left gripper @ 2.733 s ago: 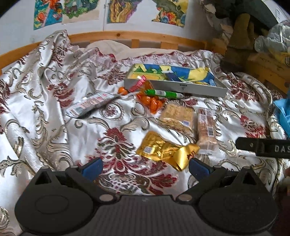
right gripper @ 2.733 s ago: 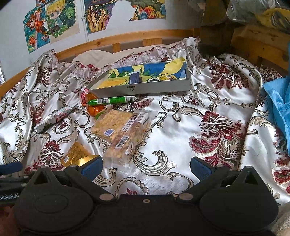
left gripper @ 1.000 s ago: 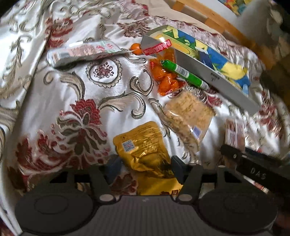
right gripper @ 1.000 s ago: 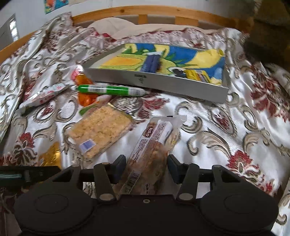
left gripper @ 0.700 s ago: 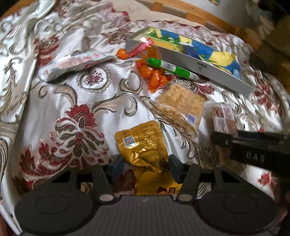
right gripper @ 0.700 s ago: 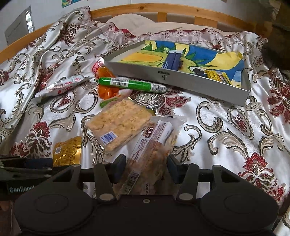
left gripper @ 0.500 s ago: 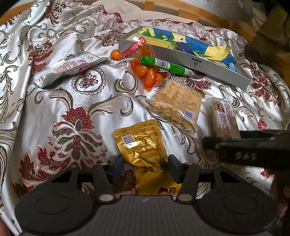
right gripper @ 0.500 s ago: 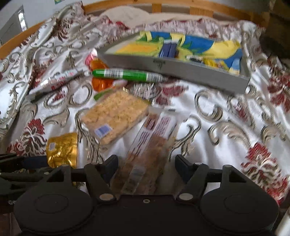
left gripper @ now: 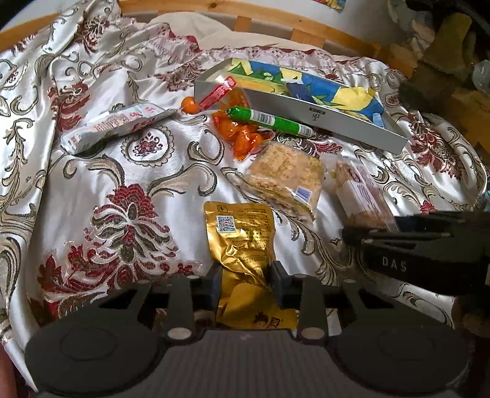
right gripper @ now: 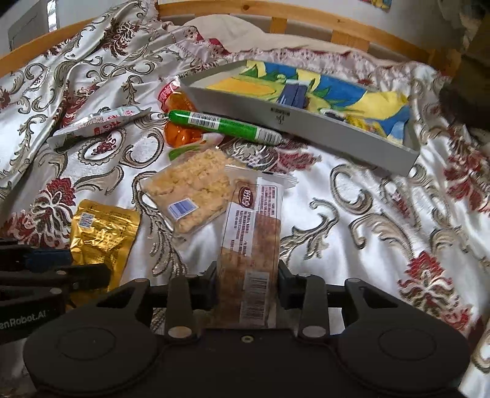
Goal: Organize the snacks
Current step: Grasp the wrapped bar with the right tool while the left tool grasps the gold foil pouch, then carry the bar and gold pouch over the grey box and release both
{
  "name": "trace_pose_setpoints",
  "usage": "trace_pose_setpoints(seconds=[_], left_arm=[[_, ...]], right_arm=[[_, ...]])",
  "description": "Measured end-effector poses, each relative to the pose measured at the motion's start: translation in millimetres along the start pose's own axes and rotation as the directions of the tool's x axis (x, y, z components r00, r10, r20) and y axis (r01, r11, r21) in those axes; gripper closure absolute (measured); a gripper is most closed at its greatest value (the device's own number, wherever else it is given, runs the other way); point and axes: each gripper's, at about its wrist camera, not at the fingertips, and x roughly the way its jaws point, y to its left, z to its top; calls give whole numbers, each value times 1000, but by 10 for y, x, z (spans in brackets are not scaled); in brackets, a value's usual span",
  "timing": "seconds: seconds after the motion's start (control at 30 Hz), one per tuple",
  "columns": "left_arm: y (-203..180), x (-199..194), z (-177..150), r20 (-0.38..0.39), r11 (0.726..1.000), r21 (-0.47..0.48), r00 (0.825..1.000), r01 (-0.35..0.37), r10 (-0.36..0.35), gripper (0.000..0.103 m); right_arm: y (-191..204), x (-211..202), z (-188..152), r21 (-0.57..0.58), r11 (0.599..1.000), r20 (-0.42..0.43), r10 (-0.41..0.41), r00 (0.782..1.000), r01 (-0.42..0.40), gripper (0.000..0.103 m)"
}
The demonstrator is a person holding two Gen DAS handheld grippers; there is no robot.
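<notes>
My left gripper is shut on a gold foil snack pouch, which also shows at the left of the right wrist view. My right gripper is shut on a long clear-wrapped snack bar, seen at the right of the left wrist view. A grey box with a colourful lining lies at the back. A clear bag of crumbly biscuits, a green sausage stick, orange candies and a white-red packet lie on the bedspread.
Everything lies on a rumpled satin bedspread with red and gold flowers. A wooden bed rail runs along the back. The right gripper body crosses the right of the left wrist view. Clutter piles at the back right.
Both grippers have closed tighter: the left on the gold pouch, the right on the snack bar. Both views have drawn back, showing more of the bed.
</notes>
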Motion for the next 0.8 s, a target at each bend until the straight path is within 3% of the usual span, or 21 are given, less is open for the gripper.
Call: trace_pose_setpoints(seconds=[0.17,0.47,0.67,0.8], left_arm=[[39,-65,8,25,999,-31,999,24,-23,68],[-21,-269,258,172,998,-42,984,56,-48,68],[-152,-298,786,259,995,-73,965,74,-53,68],[-271,-258,1173,318,993,-85,947,78,-48,68]], right_arm=[[7,-67,12,-9,1000,49,-5,999,6,65],[51,-265,69,-30,999,179,-35,983,41,65],[-42,-456,200,9,997,290,-70,954,71,65],[-177,-455,380,30,994,412,-109,905,106,65]])
